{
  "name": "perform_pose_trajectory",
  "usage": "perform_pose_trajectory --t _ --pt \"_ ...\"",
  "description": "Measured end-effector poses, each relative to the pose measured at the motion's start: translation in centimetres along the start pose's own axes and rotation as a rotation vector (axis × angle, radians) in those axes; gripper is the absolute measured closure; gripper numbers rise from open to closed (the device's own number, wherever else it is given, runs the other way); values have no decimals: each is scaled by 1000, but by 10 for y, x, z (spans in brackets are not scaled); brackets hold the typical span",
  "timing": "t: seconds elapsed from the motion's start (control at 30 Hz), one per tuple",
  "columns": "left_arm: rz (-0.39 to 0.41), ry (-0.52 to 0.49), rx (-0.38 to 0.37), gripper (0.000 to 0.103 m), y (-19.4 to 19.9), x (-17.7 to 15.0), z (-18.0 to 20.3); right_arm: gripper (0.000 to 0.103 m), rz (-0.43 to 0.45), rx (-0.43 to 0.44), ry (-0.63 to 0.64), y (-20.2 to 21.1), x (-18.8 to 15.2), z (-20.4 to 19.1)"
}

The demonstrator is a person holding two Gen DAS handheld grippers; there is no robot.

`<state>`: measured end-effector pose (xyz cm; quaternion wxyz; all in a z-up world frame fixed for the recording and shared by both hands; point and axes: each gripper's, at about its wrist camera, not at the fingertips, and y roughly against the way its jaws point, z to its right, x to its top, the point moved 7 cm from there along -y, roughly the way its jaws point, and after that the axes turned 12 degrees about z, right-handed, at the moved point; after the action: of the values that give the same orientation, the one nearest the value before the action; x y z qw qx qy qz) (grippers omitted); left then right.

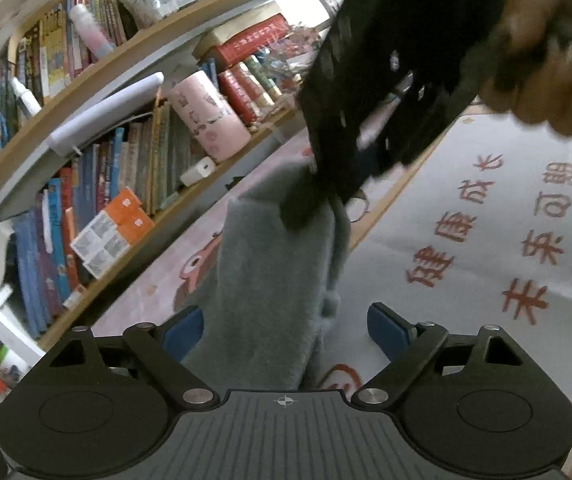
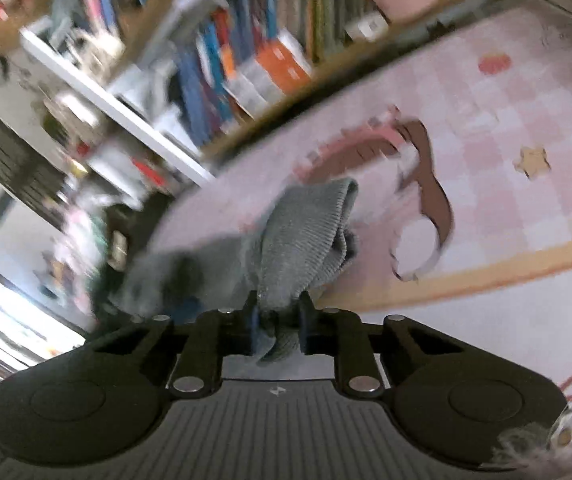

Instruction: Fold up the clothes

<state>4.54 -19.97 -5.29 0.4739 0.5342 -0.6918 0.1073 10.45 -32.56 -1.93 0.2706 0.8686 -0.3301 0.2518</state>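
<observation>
Your left gripper (image 1: 284,330) sits nearest the lens w/ its blue fingers (image 1: 390,330) spread wide; a grey fleecy garment (image 1: 270,280) runs up between them, but the pads don't press on it. That garment hangs stretched above the pink cartoon mat (image 1: 158,280), its far end pinched by your right gripper (image 1: 306,208), which comes in from upper right, held in a hand (image 1: 546,64). In the right wrist view, your right gripper (image 2: 278,320) has its fingers (image 2: 306,320) nearly together, clamped on a bunched fold of the same garment (image 2: 306,236), ribbed edge sticking up past the tips. Behind both: a bookshelf (image 1: 98,168) packed w/ books and a pink cylinder (image 1: 208,116). Right view is motion-blurred.
</observation>
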Motion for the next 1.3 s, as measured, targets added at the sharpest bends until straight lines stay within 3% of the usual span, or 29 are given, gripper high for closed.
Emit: perform_pose_trajectory --t 0.1,0.17,0.23,0.33,0.5,0.53,0.63,0.73,0.9,0.97,1.1,1.2,1.3 --pt "-9 -10 28 26 -8 -1 -3 87 19 28 19 4 6 -14" --pt "-16 -16 51 49 -15 -2 -4 87 21 35 38 3 6 -23" --pt "-6 6 58 63 -18 0 -7 87 21 37 57 1 4 -29" --pt "15 74 53 63 -18 4 -14 86 34 41 64 0 4 -35" --pt "54 68 100 58 -15 11 -20 86 44 67 56 -1 5 -44" --pt "62 72 100 60 -14 12 -20 86 45 70 57 -1 5 -47" --pt "77 98 85 79 -11 12 -23 84 52 79 66 -1 5 -54" --pt "100 147 95 84 -6 10 -34 77 60 97 68 0 6 -60" --pt "122 291 94 85 3 5 -62 53 82 135 50 5 8 -63" --pt "118 335 107 85 6 -2 -72 50 100 145 19 9 10 -58" --pt "150 428 101 85 15 -9 -86 50 118 114 -40 6 10 -42" --pt "182 439 99 85 24 -6 -89 56 79 31 -61 -11 2 -26" --pt "213 440 106 85 32 -3 -95 59 35 12 -76 -27 -11 -23"
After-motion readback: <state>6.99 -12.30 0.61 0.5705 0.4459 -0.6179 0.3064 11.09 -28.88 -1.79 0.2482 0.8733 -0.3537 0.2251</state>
